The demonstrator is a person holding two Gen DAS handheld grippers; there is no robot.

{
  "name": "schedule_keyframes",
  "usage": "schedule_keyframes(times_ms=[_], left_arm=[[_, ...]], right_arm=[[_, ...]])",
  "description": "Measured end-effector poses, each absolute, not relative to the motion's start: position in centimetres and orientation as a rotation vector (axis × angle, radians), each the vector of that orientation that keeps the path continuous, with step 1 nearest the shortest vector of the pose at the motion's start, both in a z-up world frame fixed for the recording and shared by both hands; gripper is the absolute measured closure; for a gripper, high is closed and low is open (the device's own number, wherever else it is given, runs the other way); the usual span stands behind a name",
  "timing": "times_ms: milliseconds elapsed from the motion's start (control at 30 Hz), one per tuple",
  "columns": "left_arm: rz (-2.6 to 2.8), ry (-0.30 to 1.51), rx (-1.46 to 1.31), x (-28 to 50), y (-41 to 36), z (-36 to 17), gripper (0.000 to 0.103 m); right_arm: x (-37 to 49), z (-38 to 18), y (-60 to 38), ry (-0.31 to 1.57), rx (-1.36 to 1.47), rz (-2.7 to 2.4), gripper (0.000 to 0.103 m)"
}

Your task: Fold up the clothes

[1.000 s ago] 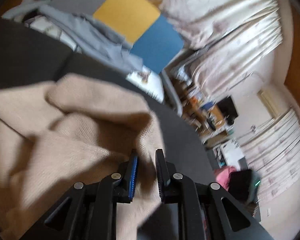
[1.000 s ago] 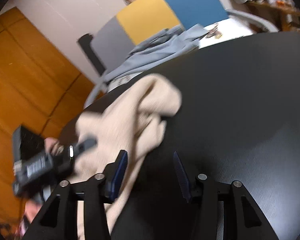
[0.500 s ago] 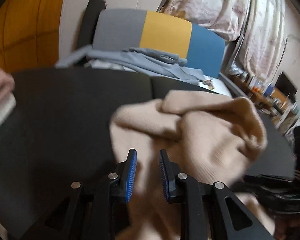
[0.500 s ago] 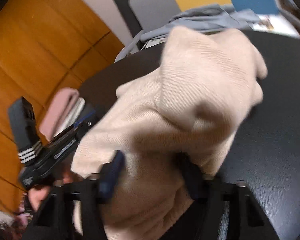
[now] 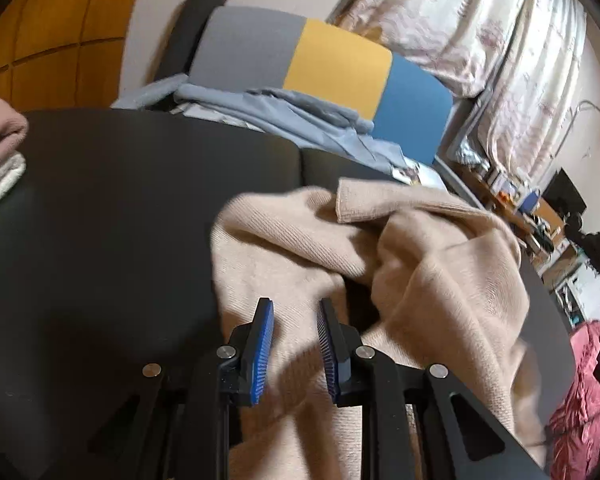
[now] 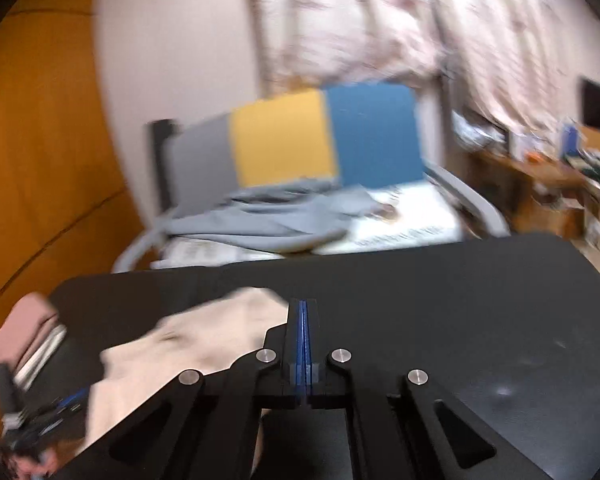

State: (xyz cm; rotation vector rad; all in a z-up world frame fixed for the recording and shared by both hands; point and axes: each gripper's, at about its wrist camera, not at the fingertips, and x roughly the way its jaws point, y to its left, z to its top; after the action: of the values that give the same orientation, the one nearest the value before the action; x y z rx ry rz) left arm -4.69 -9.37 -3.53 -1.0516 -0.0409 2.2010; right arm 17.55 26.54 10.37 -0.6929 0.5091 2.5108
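Your left gripper (image 5: 294,334), jaws slightly apart over the crumpled sweater (image 5: 420,264), is nearer; your right gripper (image 6: 303,320) is closed, empty, sweater at its left.

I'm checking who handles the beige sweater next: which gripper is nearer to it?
Left. The left gripper sits right over the beige sweater, fabric showing between its parted fingers. The right gripper is shut and empty, raised beside the sweater's edge.
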Motion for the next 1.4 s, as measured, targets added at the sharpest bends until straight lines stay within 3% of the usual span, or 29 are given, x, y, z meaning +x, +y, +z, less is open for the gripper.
schedule_keyframes(times_ms=[100, 133, 167, 233, 333, 467, 600, 633, 667, 700, 767, 1100, 1233, 1400], left_arm=[[2.160, 0.042, -1.108, -4.1, -7.6, -5.3, 0.081], [2.155, 0.054, -1.110, -3.8, -7.3, -5.9, 0.081], [2.169, 0.061, -1.081, -3.3, -7.1, -6.2, 0.081], [2.201, 0.069, -1.017, -2.5, -7.1, -6.5, 0.081], [2.218, 0.056, -0.970, -1.9, -7.6, -6.8, 0.081], [2.175, -0.053, -1.010, -2.3, -8.8, -6.7, 0.081], [2.217, -0.146, -1.024, -3.0, -10.7, -5.9, 0.082], [2.243, -0.145, -1.015, -3.1, -11.1, -5.5, 0.082], [2.254, -0.139, -1.005, -3.2, -11.4, -5.3, 0.082], [2.260, -0.130, -0.995, -3.4, -11.5, -5.0, 0.082], [2.271, -0.114, -0.982, -3.7, -11.7, -4.7, 0.081], [2.254, -0.005, -1.052, -4.7, -9.8, -6.1, 0.080], [2.269, 0.088, -1.034, -4.3, -8.6, -6.1, 0.075], [2.185, 0.064, -1.073, -4.7, -7.5, -5.6, 0.075]], right_arm=[[17.6, 7.1, 27.4, 0.718, -0.855, 2.520, 0.095], [17.4, 6.4, 26.0, 0.723, -0.891, 2.553, 0.079], [17.2, 5.7, 24.6, 0.729, -0.927, 2.585, 0.051], [16.9, 4.8, 20.5, 0.695, -0.966, 2.691, 0.031], [14.9, 5.1, 13.3, 0.531, -1.044, 2.879, 0.029], [12.8, 4.7, 5.9, 0.188, -1.156, 3.003, 0.016], [9.8, 2.1, 1.6, -0.170, -1.246, 2.920, 0.017], [9.3, 1.1, 1.5, -0.218, -1.276, 2.875, 0.027], [9.0, 0.4, 1.7, -0.226, -1.296, 2.850, 0.049], [9.2, 0.3, 2.6, -0.154, -1.298, 2.865, 0.053], [9.6, 0.4, 4.3, -0.016, -1.290, 2.889, 0.083], [14.8, 5.9, 14.7, 0.316, -0.932, 2.789, 0.094], [17.7, 8.4, 21.5, 0.435, -0.772, 2.656, 0.094], [20.4, 6.8, 29.7, 0.527, -0.719, 2.420, 0.094]])
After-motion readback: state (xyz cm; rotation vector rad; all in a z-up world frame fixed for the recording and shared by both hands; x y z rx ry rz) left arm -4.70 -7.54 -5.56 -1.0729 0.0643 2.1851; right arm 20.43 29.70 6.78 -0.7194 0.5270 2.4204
